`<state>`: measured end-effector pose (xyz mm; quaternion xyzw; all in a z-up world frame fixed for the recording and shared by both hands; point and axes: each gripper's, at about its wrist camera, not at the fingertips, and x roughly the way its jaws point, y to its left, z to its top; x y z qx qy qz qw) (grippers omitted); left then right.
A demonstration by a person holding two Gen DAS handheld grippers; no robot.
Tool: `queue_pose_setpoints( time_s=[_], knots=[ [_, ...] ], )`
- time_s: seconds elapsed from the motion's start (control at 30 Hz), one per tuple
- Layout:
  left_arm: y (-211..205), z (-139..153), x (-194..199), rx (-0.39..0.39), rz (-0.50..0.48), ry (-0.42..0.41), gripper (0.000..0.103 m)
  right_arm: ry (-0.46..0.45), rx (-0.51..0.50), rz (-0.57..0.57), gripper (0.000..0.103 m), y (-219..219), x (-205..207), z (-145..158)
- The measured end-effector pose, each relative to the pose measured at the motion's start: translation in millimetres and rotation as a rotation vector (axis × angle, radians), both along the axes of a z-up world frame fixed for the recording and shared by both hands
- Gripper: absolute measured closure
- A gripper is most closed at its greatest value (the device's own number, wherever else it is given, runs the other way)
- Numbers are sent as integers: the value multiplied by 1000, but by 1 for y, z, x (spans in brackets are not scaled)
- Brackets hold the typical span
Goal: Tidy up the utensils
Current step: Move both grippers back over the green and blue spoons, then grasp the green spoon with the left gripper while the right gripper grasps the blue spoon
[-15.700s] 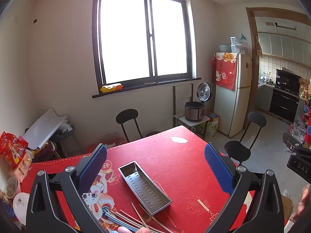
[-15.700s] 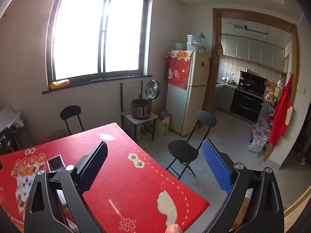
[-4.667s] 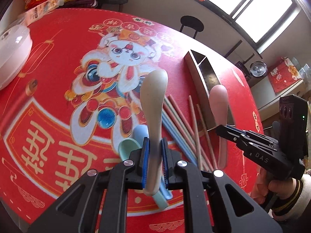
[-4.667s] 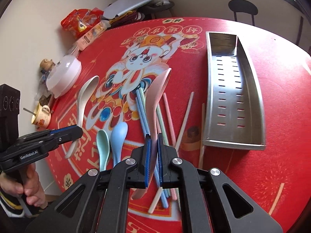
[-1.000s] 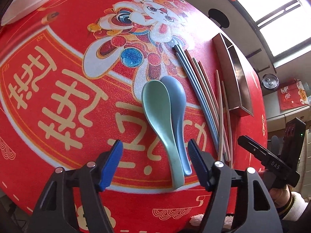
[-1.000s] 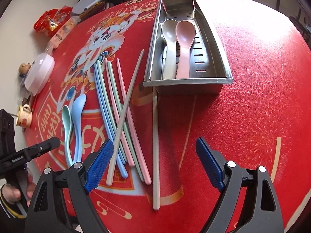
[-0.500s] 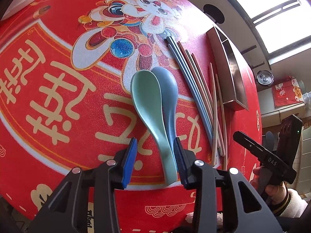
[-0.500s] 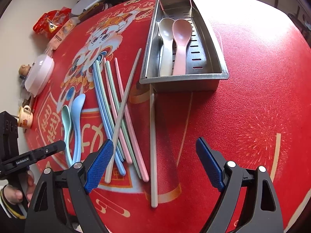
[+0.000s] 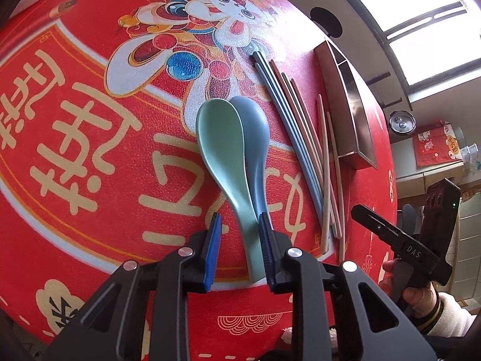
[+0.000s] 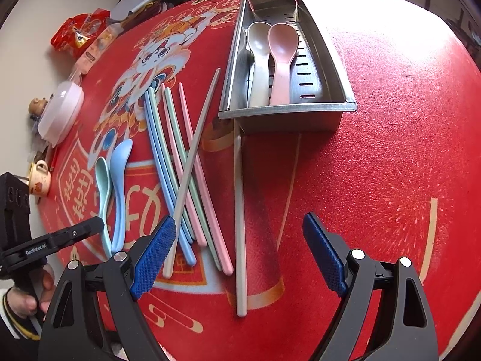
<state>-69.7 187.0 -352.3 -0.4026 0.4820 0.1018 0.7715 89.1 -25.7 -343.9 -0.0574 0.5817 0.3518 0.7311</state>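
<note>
Inspection of progress: the task is partly done. My perforated stainless-steel utensil tray (image 10: 318,60) lies on the red printed tablecloth (image 10: 375,165) and holds two items only, a beige plastic soup spoon (image 10: 259,60) and a pink plastic soup spoon (image 10: 281,63), side by side, bowls toward the far end. A small divided section at the tray's far end appears empty, as far as I can see into it.

Outstanding on the cloth: a mint-green plastic soup spoon (image 9: 224,156) and a pale blue plastic soup spoon (image 9: 255,138), touching along their length, and a loose bundle of pastel plastic chopsticks (image 10: 180,162) in blue, green, pink and grey, some crossed over one another. One beige chopstick (image 10: 240,225) lies apart, its far tip touching the tray's near wall.

My left gripper (image 9: 239,234) has just been closing, with the green spoon's handle between the jaws; the right-hand pad sits against the handle, while a gap shows on the other side, so I judge the pinch not yet made. My right gripper (image 10: 237,237) hangs spread wide above the chopsticks' near ends, holding nothing.

I judge two spoons and all chopsticks remain.
</note>
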Motion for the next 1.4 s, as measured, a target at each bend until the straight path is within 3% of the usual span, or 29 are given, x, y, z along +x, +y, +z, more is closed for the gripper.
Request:
queue_pose_setpoints(
  time_s=[0.13,0.47,0.7,1.1,1.4],
  knots=[
    [-3,1,3,3,-22,-14,87,0,1,6,20,1,-2,0],
    [-12,6,14,65,-72,9,89,3,6,-8,20,-2,-1,0],
    [-25,7,25,117,-150,35,96,5,9,-8,20,-1,-1,0],
    [-34,9,32,202,-194,62,96,7,10,9,20,0,-4,-2],
    [-16,8,20,196,-121,66,96,-19,2,28,42,7,-4,-1]
  ],
)
